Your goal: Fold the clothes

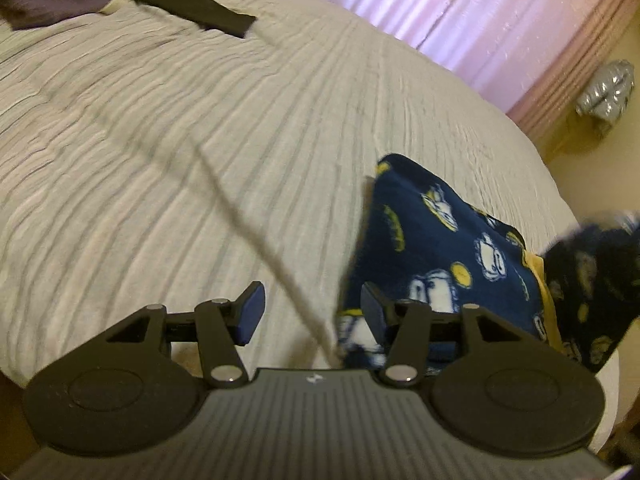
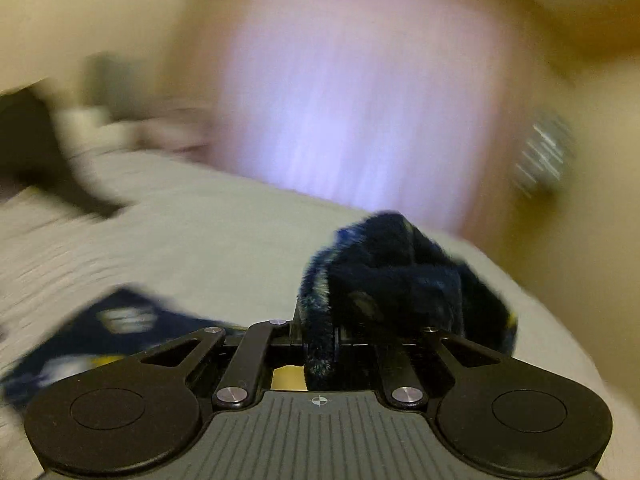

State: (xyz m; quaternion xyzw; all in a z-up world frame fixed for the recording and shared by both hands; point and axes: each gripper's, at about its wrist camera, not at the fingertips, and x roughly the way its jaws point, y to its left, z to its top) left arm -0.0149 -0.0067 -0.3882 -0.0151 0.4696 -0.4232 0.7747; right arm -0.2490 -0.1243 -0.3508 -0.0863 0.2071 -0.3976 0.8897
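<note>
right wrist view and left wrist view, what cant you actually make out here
- Right gripper: its fingertips, hidden under the navy fleece garment it is shut on.
- Garment print, right wrist view: smeared by motion blur.
- Garment's full shape, left wrist view: cut off by the left gripper, which is open, and by the frame's right edge.
- Dark clothing at the bed's far end: cropped, type unclear.
- Shiny object by the curtain: too small.

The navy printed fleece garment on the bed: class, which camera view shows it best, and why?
The left wrist view. There the navy printed fleece garment lies fairly sharp on the bedspread, its print readable. The right wrist view is motion-blurred: a bunched fold sits clamped in the right gripper, the rest smeared at lower left.
</note>
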